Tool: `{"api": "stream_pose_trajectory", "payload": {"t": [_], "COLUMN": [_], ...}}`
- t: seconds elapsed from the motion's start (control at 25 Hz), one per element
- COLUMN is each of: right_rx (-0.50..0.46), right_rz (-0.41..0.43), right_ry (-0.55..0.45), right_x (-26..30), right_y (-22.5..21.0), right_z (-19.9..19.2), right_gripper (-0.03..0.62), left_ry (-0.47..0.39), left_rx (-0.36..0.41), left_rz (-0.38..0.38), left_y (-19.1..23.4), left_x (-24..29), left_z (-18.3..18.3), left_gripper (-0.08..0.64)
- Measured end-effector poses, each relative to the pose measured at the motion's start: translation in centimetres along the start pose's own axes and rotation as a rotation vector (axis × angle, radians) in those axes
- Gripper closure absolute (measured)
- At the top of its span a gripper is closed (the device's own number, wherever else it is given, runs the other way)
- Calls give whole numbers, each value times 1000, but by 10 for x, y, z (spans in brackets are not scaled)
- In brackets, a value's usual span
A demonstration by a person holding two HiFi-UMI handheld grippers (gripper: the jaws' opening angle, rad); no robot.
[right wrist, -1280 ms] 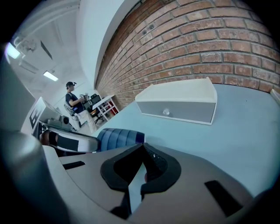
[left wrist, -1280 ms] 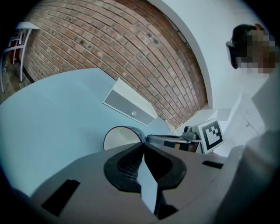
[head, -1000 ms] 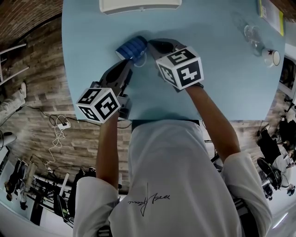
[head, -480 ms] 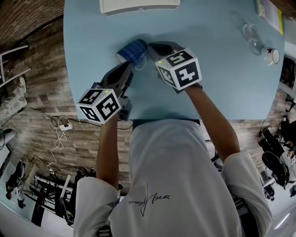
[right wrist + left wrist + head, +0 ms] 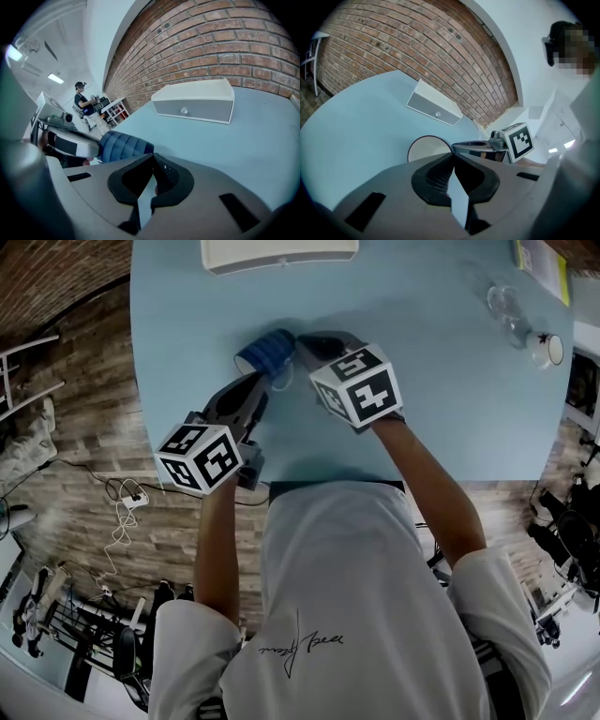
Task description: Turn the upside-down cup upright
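Blue with ridges, the cup (image 5: 265,350) lies tipped on its side in the upper middle of the head view, on the pale blue table (image 5: 450,390). It looks hard and light. Its smooth side may slip and roll, so I think the rim is the best place to hold.

The left gripper (image 5: 261,382) is pressed together with nothing in it, just below the cup. The right gripper (image 5: 302,341) is pressed together too, just beside the cup.

The table is flat and smooth. 1 white box (image 5: 279,251) sits at the top edge, and a brick wall (image 5: 225,42) stands behind.
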State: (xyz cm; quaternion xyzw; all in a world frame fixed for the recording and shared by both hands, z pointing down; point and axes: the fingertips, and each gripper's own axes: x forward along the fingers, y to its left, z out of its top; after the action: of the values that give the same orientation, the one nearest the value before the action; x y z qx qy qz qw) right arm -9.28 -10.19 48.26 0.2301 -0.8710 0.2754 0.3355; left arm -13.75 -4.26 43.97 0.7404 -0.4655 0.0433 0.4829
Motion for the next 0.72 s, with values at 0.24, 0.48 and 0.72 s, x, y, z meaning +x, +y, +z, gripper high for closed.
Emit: {"api": "stream_pose_trajectory", "payload": {"t": [0.24, 0.48, 0.72], "right_rx": [4, 11, 23], "right_rz": [1, -1, 1], "right_ry": [4, 5, 2], "right_x": [1, -1, 0], "right_y": [0, -4, -8], "right_z": [-4, -4, -5], "right_gripper": [571, 571, 571], "left_ry": [8, 11, 23], "left_rx": [10, 22, 29], "left_rz": [-2, -4, 6], "left_y": [-2, -9, -9], "left_x": [1, 6, 9], "left_z": [-1, 4, 7], "left_gripper": [537, 537, 537]}}
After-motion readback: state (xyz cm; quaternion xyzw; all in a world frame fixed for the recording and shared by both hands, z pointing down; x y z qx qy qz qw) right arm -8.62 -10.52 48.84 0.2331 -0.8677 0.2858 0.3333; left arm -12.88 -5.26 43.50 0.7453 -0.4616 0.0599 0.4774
